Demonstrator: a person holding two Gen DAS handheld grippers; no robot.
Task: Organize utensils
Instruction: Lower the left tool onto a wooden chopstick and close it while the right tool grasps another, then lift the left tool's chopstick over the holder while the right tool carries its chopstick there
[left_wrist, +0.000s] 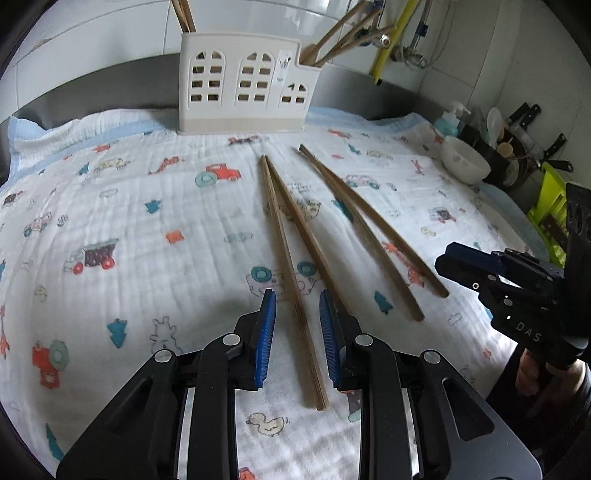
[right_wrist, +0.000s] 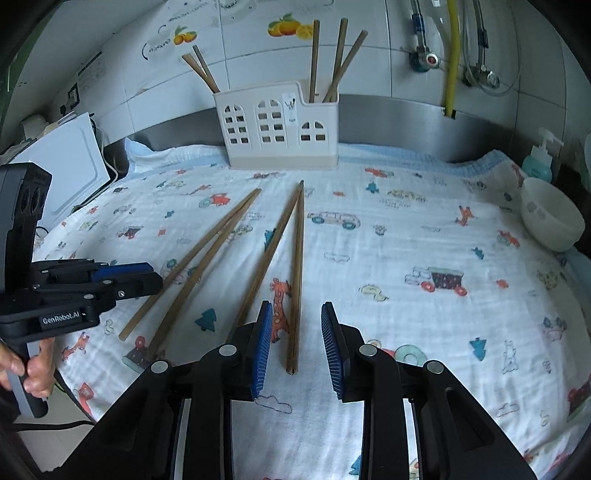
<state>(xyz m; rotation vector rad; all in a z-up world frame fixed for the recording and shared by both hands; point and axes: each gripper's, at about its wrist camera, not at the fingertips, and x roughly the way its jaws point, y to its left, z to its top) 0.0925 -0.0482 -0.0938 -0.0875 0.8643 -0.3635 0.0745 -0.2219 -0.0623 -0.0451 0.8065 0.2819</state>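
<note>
Two pairs of wooden chopsticks lie on my patterned cloth (left_wrist: 129, 206): the left pair (left_wrist: 291, 266) and the right pair (right_wrist: 291, 266). My left gripper (left_wrist: 297, 332) and right gripper (right_wrist: 297, 343) each straddle a stick, blue pads apart, gripping nothing. Behind stands the white utensil holder (right_wrist: 280, 125), holding more chopsticks.

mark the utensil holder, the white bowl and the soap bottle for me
utensil holder (right_wrist: 280, 129): right wrist view, on its front wall between the window cut-outs.
white bowl (right_wrist: 552, 218): right wrist view, on its outer side below the rim.
soap bottle (left_wrist: 447, 123): left wrist view, on its teal body under the pump.
</note>
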